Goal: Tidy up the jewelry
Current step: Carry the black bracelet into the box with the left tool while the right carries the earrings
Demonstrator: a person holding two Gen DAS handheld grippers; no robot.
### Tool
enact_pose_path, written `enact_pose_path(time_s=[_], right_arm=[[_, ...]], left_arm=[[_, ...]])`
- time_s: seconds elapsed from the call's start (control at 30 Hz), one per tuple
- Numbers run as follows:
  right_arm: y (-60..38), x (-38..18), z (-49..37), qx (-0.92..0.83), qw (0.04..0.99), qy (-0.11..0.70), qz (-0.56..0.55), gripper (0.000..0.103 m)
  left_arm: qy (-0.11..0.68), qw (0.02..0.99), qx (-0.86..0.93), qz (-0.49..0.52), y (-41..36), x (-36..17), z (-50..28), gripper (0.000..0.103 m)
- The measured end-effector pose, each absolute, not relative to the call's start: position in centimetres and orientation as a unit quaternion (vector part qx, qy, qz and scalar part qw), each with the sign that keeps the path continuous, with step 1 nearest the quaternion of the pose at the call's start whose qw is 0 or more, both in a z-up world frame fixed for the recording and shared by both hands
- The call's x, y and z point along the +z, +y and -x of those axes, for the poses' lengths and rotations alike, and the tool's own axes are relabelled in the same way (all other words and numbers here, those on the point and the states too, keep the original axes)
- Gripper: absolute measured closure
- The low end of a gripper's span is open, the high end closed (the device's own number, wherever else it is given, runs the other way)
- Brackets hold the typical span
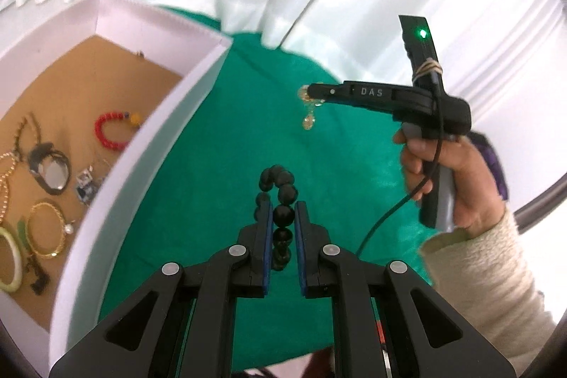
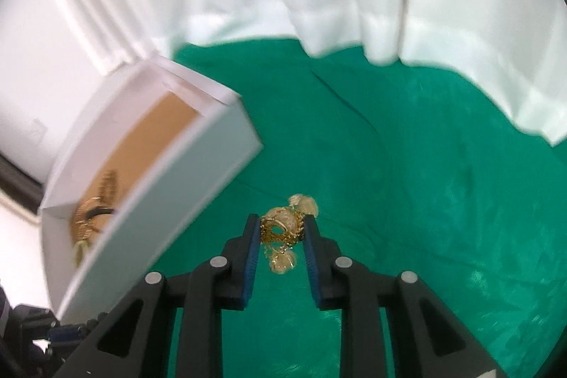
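Carrying two pieces at once toward the white box [image 1: 149, 144]. Left gripper [image 1: 283, 222] is clamped narrow on a black bead bracelet [image 1: 281, 197]; the beads run between the blue pads, and the free loop arcs up past the fingertips, clear of the green cloth [image 1: 226, 137]. Pinching one bead in the strand keeps the rest dangling instead of dragging.

Right gripper [image 2: 283, 236] is closed to a narrow gap on a tangled gold chain piece [image 2: 283, 225]. Small round gold charms hang below and poke out beyond the tips. In the left wrist view the same gripper is seen side-on, held by a hand [image 1: 450, 179] in a cream fleece sleeve [image 1: 492, 275], with a charm swinging under its tip above the cloth. The grip looks like it's on the bunched middle, probably so loose ends don't slip out.

The box sits at the left on the cloth, open top, tan floor. Already inside:
- red bead bracelet [image 1: 110, 133]
- wristwatch [image 1: 49, 170]
- gold bangle [image 1: 46, 229]
- pale green bangle [image 1: 10, 261]
- pearl strand [image 1: 7, 179]
- a few small dark bits, too small to name

Right wrist view is motion-blurred, so the box contents there are unclear.

Judgement: both pieces lifted, drop into box not yet done. Risk: chain snagging on pad ridges at release.
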State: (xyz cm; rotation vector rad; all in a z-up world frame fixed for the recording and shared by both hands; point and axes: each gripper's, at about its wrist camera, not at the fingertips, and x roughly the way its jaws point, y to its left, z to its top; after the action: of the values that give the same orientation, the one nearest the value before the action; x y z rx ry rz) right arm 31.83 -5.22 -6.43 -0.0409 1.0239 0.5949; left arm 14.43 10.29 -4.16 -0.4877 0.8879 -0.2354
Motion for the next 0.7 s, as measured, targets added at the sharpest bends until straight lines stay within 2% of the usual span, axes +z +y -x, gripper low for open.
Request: enact_pose_path(time_s=[0.17,0.33,0.47,0.7], right_arm=[[-2.1,-0.3,-29.9,0.348,0.829,0.437,0.025,0.079],[3.6,2.5,-28.5,0.411,0.812,0.412,0.027,0.079],[9.1,1.6,-28.3,0.452,0.787,0.418,0.035,0.079],[18.2,-4.9,-27.7,0.479,0.743,0.462,0.071,0.079]], left_arm=[[0.390,0.880,-0.099,0.253,13.4,0.7,-11.8,0.093],[0.359,0.896,-0.038,0.258,18.3,3.4,-10.0,0.093],[0.354,0.895,0.018,0.269,23.0,2.4,-9.1,0.093],[0.389,0.866,0.105,0.296,29.5,-3.7,-8.6,0.093]])
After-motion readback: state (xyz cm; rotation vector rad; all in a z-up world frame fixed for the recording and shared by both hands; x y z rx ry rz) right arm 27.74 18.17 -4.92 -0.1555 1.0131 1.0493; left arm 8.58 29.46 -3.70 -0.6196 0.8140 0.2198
